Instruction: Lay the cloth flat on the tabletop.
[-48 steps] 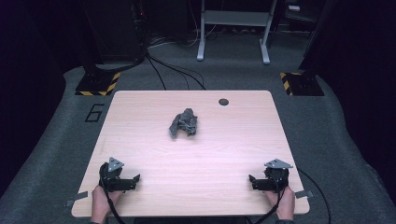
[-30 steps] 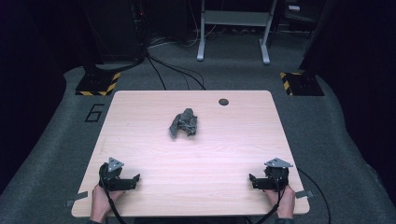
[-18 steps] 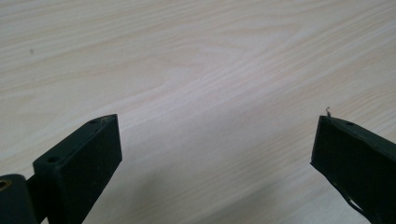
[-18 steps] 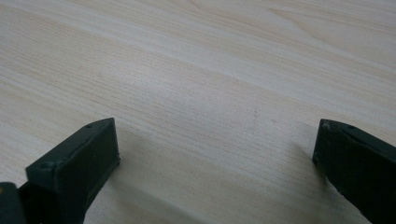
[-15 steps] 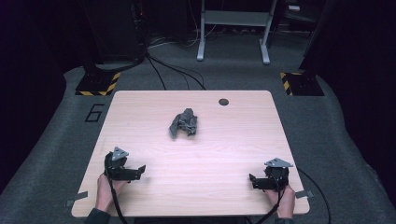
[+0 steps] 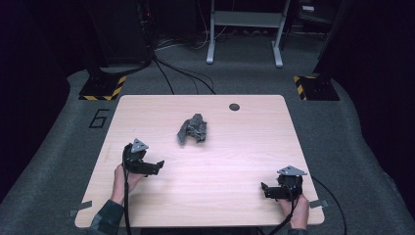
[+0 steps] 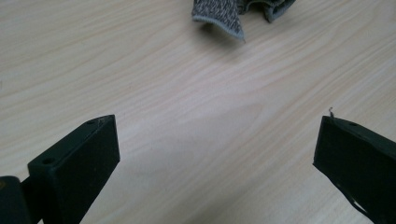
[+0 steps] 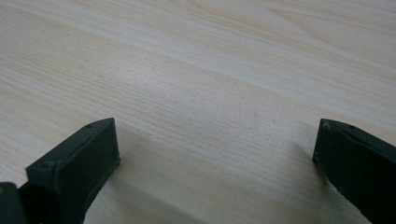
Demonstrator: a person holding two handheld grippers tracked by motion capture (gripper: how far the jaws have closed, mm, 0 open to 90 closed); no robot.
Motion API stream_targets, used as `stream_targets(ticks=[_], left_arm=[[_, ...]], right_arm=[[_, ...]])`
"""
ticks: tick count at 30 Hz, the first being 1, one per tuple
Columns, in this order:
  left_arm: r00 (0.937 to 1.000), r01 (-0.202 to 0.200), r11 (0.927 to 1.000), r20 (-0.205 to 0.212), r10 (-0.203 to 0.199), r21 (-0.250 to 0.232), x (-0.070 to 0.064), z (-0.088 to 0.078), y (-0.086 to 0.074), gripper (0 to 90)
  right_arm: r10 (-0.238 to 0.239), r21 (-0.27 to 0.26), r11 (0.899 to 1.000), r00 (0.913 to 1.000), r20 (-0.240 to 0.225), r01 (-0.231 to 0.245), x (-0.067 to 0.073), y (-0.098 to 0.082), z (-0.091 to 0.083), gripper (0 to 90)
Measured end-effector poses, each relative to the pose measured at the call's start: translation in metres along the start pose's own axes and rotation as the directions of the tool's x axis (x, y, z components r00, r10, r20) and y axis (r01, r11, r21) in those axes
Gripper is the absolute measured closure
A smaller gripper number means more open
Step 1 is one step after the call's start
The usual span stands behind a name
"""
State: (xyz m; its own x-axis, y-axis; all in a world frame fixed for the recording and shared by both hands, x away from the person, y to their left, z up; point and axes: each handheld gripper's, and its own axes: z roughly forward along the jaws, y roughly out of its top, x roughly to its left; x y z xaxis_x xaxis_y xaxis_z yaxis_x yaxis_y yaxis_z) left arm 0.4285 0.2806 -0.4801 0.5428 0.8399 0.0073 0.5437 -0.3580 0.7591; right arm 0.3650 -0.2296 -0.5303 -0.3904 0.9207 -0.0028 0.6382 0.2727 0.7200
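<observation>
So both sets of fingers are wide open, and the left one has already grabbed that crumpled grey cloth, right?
Not quite. The left gripper is open but holds nothing: the crumpled grey cloth lies apart from it on the table, as the high view shows. The right gripper is open too.

The grey cloth (image 7: 243,14) is cut off by the top edge of the left gripper view. The small dark disc (image 6: 234,106) near the high view's upper centre is too small to identify.
</observation>
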Motion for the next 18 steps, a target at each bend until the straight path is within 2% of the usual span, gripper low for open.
stream_targets(ticks=[8, 9, 11, 13, 18], left_arm=[[0.9989, -0.042, 0.9991, 0.021, 0.041, 0.010, 0.000, 0.014, 0.022, 0.0], [0.9992, -0.034, 0.9994, 0.023, 0.034, 0.005, 0.000, 0.016, 0.025, 0.0], [0.9986, -0.048, 0.9988, 0.025, 0.048, 0.009, 0.000, 0.019, 0.030, 0.0], [0.9981, -0.047, 0.9989, 0.041, 0.046, 0.008, 0.001, 0.023, 0.036, 0.0], [0.9977, -0.049, 0.9988, 0.047, 0.049, -0.001, 0.002, 0.032, 0.050, 0.0]], right_arm=[[0.002, 0.001, 1.000, 1.0000, 0.001, -0.002, 0.000, 0.000, 0.000, 0.0], [0.002, 0.000, 1.000, 1.0000, 0.001, -0.002, 0.000, 0.000, 0.000, 0.0], [0.002, 0.001, 1.000, 1.0000, 0.001, -0.002, 0.000, 0.000, 0.000, 0.0], [0.002, 0.001, 1.000, 1.0000, 0.001, -0.002, 0.000, 0.000, 0.000, 0.0], [0.010, -0.001, 1.000, 0.9999, 0.004, -0.010, 0.000, 0.000, 0.000, 0.0]])
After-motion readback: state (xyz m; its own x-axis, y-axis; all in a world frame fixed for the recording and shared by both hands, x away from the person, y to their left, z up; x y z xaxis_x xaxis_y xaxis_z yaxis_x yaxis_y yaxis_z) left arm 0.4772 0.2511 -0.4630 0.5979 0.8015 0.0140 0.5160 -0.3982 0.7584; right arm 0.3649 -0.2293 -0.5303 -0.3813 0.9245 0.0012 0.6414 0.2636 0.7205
